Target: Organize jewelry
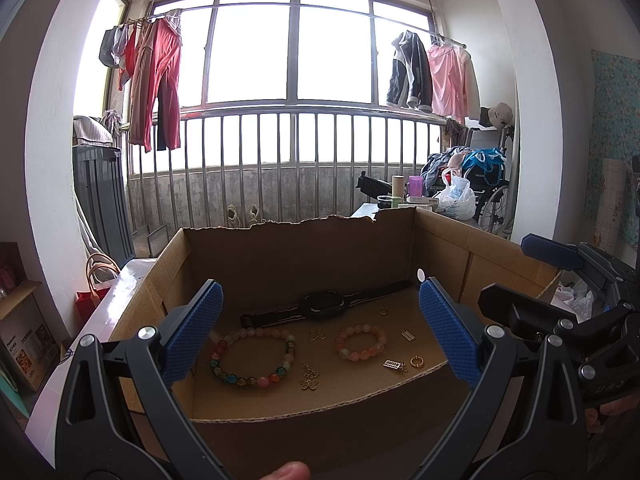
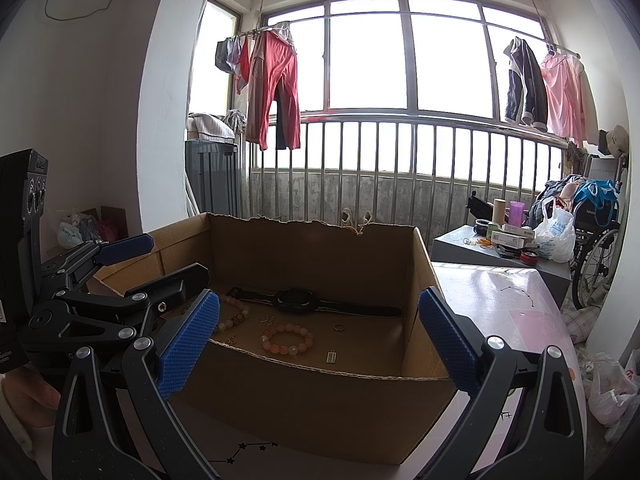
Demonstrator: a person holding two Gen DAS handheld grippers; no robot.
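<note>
Both claws are hovering just outside the near wall of the cardboard box (image 1: 280,256), which is sitting on the glossy tabletop (image 2: 500,292); left claw (image 1: 320,336) is spread wide w/ nothing between its blue pads, and right claw (image 2: 320,340) is likewise gaping wide and carrying nothing. All the jewelry is lying loose on the box floor: black watch (image 1: 324,305) along the back, multicolour bead bracelet (image 1: 253,356) at left, pink bead bracelet (image 1: 361,342) toward the middle, gold ring (image 1: 417,361) near the front edge, plus small charms scattered between. Looks like the very start, approx. the reach-in step, nothing being sorted yet. Next move prob. calls for dipping one claw over the near wall and narrowing it a lot, since rings and charms are tiny and lying flat on cardboard. Hard to make out: charm shapes are too small to read, no separate tray or divider for sorted pieces is showing, and in the right wrist view the left claw's arm is covering most of the multicolour bracelet.
</note>
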